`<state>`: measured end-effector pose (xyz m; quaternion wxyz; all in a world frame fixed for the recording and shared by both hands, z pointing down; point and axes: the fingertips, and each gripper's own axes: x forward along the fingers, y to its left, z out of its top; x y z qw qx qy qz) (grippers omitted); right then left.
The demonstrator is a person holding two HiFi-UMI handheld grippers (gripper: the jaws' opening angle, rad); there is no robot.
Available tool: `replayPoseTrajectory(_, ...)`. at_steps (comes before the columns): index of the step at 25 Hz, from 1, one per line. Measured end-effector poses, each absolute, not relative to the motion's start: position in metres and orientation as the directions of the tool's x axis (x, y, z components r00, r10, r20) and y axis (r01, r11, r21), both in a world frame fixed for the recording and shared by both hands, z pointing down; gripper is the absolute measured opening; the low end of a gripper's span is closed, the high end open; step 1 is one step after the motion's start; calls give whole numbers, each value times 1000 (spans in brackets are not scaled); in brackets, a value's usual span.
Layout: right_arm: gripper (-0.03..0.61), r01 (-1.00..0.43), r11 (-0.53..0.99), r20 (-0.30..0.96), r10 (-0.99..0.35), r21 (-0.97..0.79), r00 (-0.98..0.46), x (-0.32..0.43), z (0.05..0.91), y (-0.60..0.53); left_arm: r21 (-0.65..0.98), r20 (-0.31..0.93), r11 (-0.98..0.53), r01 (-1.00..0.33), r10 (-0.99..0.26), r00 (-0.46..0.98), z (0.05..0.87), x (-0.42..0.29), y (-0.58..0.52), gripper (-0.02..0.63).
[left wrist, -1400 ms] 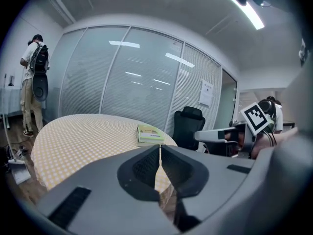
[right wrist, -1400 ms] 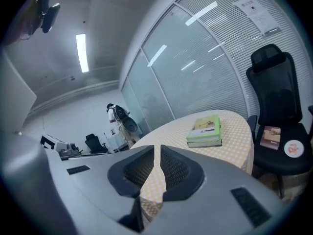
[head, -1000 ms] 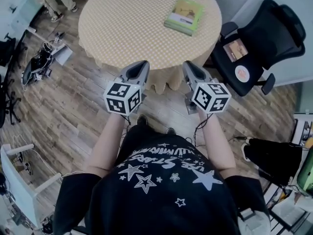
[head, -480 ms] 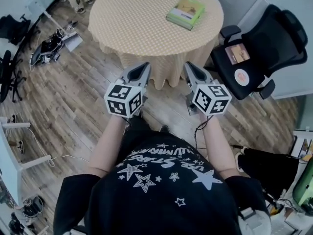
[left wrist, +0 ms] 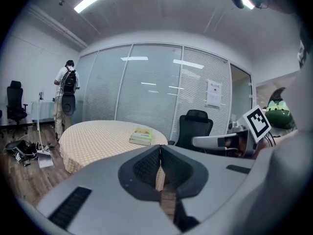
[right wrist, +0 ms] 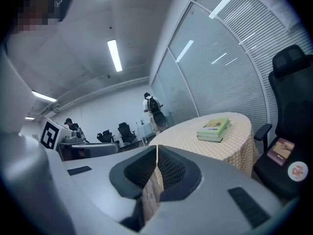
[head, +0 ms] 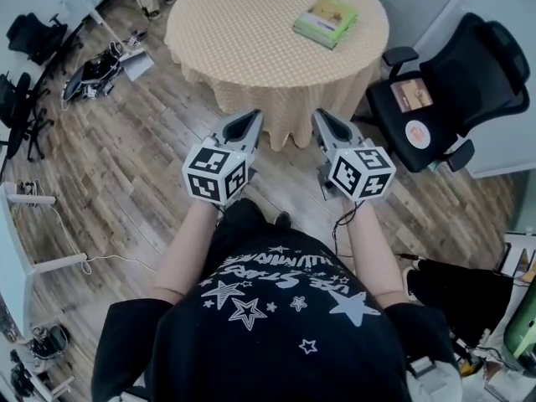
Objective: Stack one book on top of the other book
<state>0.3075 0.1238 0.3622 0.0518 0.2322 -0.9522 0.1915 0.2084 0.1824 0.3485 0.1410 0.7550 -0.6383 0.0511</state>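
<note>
Both pairs of jaws are pressed together with nothing between them. The left gripper [head: 244, 118] and right gripper [head: 323, 115] sit side by side at mid-frame in the head view. Both point up-frame, tilted slightly down, on forearms held forward. At the upper right, on the round table [head: 243, 32], the green books [head: 326, 21] lie stacked, well apart from both grippers.
</note>
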Motion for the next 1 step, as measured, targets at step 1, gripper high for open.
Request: replayPoseTrajectory(1,32,-462,819,186,-423,-341,-887,308,361,128,147,252,-144,-979,-951,178,346,208,187,11)
